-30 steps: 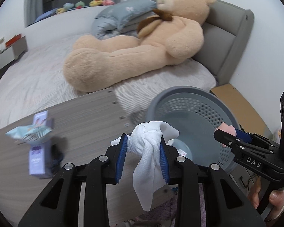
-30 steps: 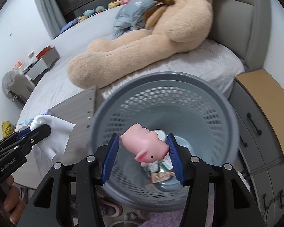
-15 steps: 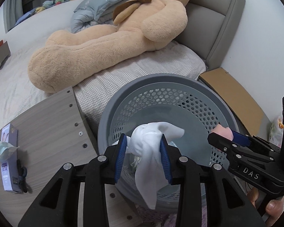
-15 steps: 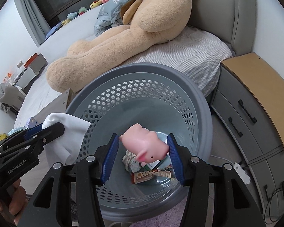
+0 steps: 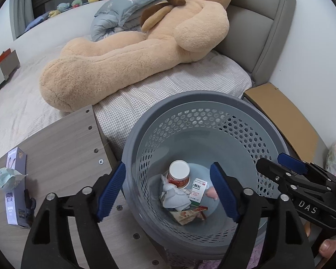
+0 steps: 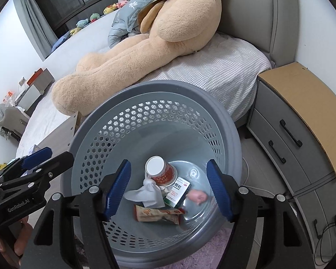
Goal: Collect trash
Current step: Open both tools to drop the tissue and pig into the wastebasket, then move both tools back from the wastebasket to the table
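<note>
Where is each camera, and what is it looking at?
Left wrist: sits on the left tool, looking down into the grey basket; the right tool and a fingertip show.
Right wrist: sits on the right tool, looking into the same basket; the left tool shows.
Both see the teddy bear.

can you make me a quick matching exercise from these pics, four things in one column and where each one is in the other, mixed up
Things
1. paper cup
2. teddy bear
3. purple box
4. pink toy

Places
A. on the wooden table
B. lying on the bed
C. in the basket, on its side, next to the white tissue
D. on the basket floor, close to the right-hand wall in the right wrist view

Pairs: 1-C, 2-B, 3-A, 4-D
</note>
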Motion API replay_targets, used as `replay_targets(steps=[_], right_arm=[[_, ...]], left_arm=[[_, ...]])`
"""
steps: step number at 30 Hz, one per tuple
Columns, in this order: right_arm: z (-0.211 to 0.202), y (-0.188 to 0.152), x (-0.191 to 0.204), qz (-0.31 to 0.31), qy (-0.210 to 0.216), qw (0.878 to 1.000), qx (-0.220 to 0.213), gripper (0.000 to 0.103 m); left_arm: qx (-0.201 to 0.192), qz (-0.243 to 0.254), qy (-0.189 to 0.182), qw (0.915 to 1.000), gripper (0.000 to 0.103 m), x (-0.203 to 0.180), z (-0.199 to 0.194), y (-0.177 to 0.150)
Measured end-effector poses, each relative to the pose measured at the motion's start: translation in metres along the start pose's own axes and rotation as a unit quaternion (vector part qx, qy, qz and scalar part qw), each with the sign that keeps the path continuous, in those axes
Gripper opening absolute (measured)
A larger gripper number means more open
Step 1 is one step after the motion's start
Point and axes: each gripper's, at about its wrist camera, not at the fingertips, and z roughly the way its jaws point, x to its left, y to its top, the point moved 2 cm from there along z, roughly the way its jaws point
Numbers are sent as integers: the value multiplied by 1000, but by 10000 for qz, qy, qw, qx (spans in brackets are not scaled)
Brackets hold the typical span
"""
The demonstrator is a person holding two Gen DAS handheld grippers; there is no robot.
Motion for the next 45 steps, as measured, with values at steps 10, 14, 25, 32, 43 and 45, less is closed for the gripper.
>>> replay_targets(steps=[10,14,25,32,43,45], right_arm=[[-3,-4,3,-46,-18,10000,-36,67],[-6,-5,6,-79,-27,9999,-71,67],[-16,-8,24,-231,-16,9996,-149,67],[-21,-11,47,-410,106,9990,-170,67],[-12,-23,116,-957,455,9944,-28,67],[-10,-25,130,-1062,524,9930,4,67]], left_arm=[[-121,-149,149,9997,91,7,-9,-1],[-138,-187,178,9996,91,10,-12,0],[-240,-331,271,9988,91,25,-29,-6],[-292,-516,403,9974,91,51,-44,-21],[-346,-1065,870,9899,94,118,-72,-52],[-364,-1174,1021,9872,94,134,-78,-60]])
